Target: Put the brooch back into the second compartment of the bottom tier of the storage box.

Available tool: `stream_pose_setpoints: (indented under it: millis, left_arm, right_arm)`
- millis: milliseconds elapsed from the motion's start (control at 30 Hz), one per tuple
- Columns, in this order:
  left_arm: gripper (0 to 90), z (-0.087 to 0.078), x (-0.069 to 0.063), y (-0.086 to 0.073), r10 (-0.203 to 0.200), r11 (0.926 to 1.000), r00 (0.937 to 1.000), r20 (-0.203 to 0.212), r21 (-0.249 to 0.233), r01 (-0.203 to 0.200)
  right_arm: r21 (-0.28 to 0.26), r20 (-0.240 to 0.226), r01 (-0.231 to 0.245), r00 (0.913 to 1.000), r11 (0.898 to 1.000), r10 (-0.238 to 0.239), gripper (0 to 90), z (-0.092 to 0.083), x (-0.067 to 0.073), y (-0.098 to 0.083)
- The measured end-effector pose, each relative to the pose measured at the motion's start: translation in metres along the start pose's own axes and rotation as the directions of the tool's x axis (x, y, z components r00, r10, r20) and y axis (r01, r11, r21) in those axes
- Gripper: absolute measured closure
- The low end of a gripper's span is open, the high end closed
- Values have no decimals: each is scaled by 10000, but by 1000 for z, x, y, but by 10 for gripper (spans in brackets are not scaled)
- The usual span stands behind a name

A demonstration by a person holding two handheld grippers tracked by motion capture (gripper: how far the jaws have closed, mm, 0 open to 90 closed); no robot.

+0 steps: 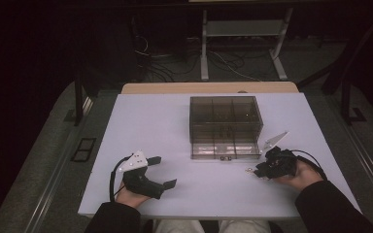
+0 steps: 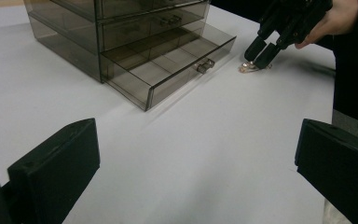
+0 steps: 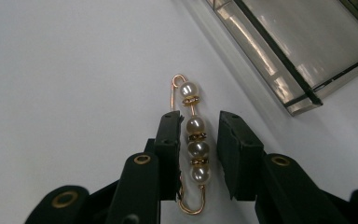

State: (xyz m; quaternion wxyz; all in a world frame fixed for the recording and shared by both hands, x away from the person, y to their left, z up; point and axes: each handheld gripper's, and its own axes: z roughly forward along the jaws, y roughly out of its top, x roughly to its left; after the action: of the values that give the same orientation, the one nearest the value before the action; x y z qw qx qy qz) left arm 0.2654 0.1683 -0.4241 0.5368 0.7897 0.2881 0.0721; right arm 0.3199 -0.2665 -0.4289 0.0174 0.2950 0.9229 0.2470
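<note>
Gold pearl pin lies flat between right gripper's lowered, part-closed jaws.

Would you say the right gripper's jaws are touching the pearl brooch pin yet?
Cannot tell. In the right gripper view, the right gripper straddles the pearl brooch pin; the left jaw looks against the pearls, the right shows a slim gap.

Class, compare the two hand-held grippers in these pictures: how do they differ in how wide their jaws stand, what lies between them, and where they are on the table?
The left hand-held gripper has its jaws spread wide with only bare table between them; the right hand-held gripper has its jaws drawn close around a gold pearl pin, a small gap showing on one side. The left sits away from the smoky drawer box; the right is beside its pulled-out bottom drawer. Both are black and held low by a hand.
</note>
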Motion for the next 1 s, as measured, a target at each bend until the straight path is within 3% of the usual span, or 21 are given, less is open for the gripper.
stream_pose_setpoints:
  millis: [300,1000]
  left_arm:
    - [0,1,0,0,47,10000,10000,70,47,-47]
    - [0,0,0,0,81,10000,10000,8,55,-81]
  right_arm:
    - [97,-85,10,10000,10000,-9,779,1,0,0]
    - [126,-355,-48,9994,9999,52,799,-6,-2,0]
